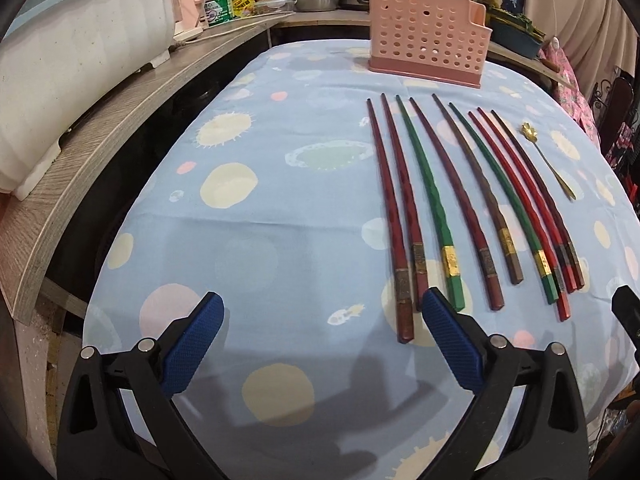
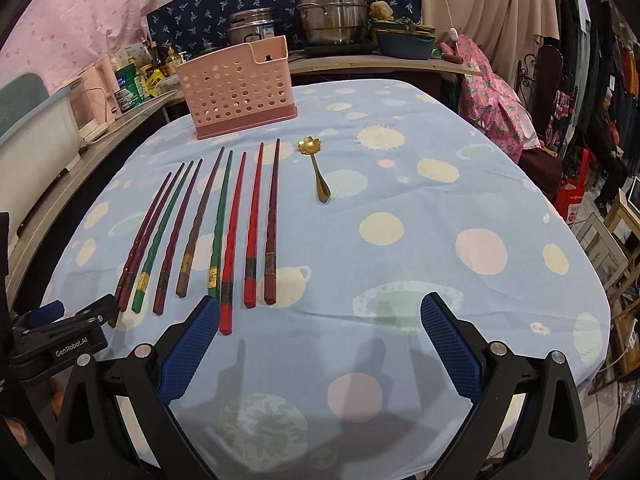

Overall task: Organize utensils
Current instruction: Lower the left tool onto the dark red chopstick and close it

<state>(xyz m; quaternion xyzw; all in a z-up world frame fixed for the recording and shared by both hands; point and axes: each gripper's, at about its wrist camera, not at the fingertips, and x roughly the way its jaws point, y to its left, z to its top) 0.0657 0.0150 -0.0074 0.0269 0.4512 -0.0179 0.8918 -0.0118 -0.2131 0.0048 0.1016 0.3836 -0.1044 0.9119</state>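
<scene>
Several red, green and brown chopsticks (image 1: 460, 200) lie side by side on the blue spotted tablecloth (image 1: 280, 208), also in the right wrist view (image 2: 224, 232). A small gold flower-headed spoon (image 1: 546, 160) lies just right of them (image 2: 316, 168). A pink perforated utensil holder (image 1: 426, 46) stands upright at the table's far side (image 2: 236, 88). My left gripper (image 1: 322, 300) is open and empty, near the thick ends of the leftmost chopsticks. My right gripper (image 2: 320, 302) is open and empty above the cloth, right of the chopstick ends. The left gripper also shows at the left edge (image 2: 64, 316).
A grey wooden shelf (image 1: 100, 128) with a white tub (image 1: 72, 64) runs along the left. Bottles, cans and steel pots (image 2: 332, 12) stand on the counter behind the table. A chair draped in pink cloth (image 2: 492, 104) and hanging clothes are at the right.
</scene>
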